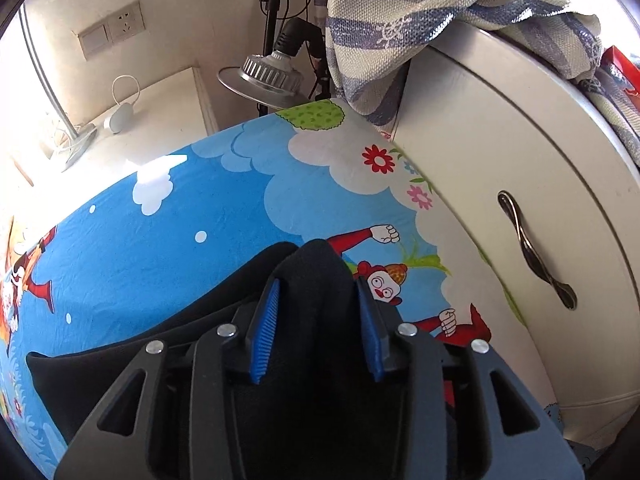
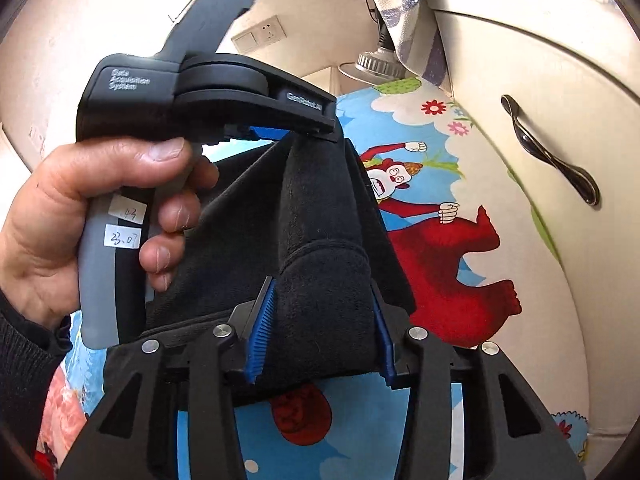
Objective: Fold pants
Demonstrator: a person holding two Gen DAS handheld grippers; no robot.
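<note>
While both grippers pinch thick folds of the fleecy black pants (image 2: 320, 240) between ribbed blue pads (image 2: 260, 328), the left gripper (image 1: 318, 316) and right gripper (image 2: 320, 332) hold the garment bunched above the glossy cartoon-printed bedsheet (image 1: 180, 240), beside a cream curved cabinet (image 1: 520, 168).

A bright cartoon-printed sheet (image 1: 208, 216), blue with white clouds, flowers and red figures, is covering the bed, and sunlight is falling in a patch across its far edge. A cream cabinet (image 1: 500, 152) with a curved dark metal handle (image 1: 532, 248) is standing just beside the bed, with a blue-and-white striped cloth (image 1: 420, 12) hanging over its top. Beyond the bed a white side table (image 1: 160, 108) is sitting against a cream wall bearing a switch and socket plate (image 1: 112, 28), while a lamp (image 1: 268, 72) on a dark stand is pointing downward between table and cabinet.
</note>
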